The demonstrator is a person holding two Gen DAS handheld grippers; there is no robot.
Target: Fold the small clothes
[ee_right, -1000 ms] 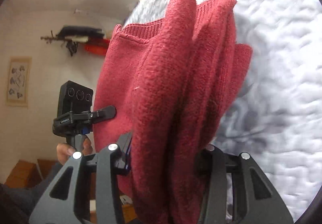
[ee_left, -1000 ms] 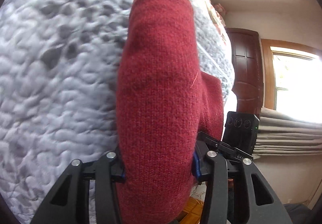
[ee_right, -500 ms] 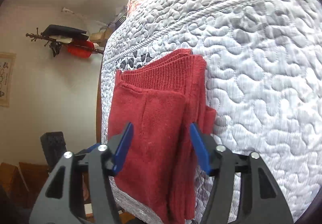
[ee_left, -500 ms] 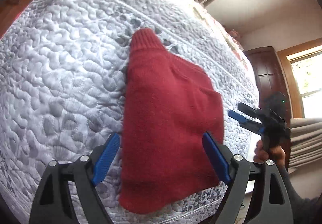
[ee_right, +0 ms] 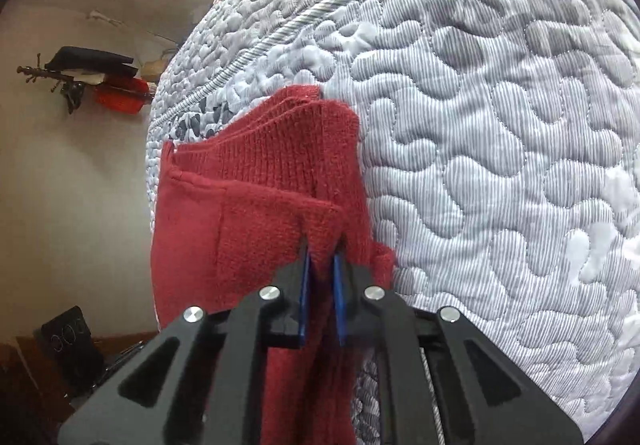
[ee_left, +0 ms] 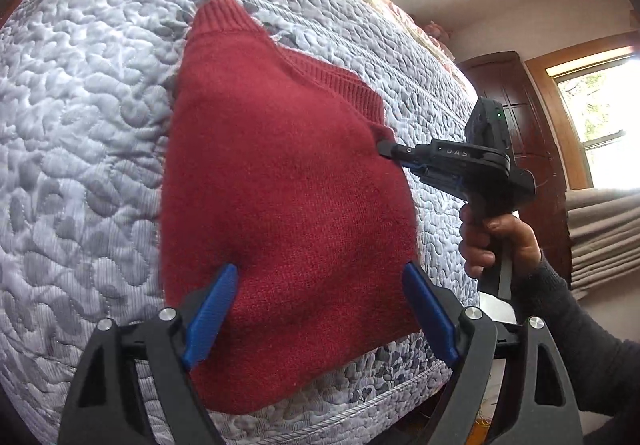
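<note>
Red knitted sweater (ee_left: 280,213) lies folded on the quilted mattress (ee_left: 80,125), near its edge. Our right hand (ee_left: 500,241) reaches in from the side; the right gripper (ee_right: 322,265) is pinched on a fold of it. Our left gripper (ee_left: 316,309) hovers wide open, empty.

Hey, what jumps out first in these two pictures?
A folded red sweater lies on the grey-white quilted bedspread near its edge. The right gripper has its jaws shut on a fold of it, while the left gripper hangs open over the near end.
</note>
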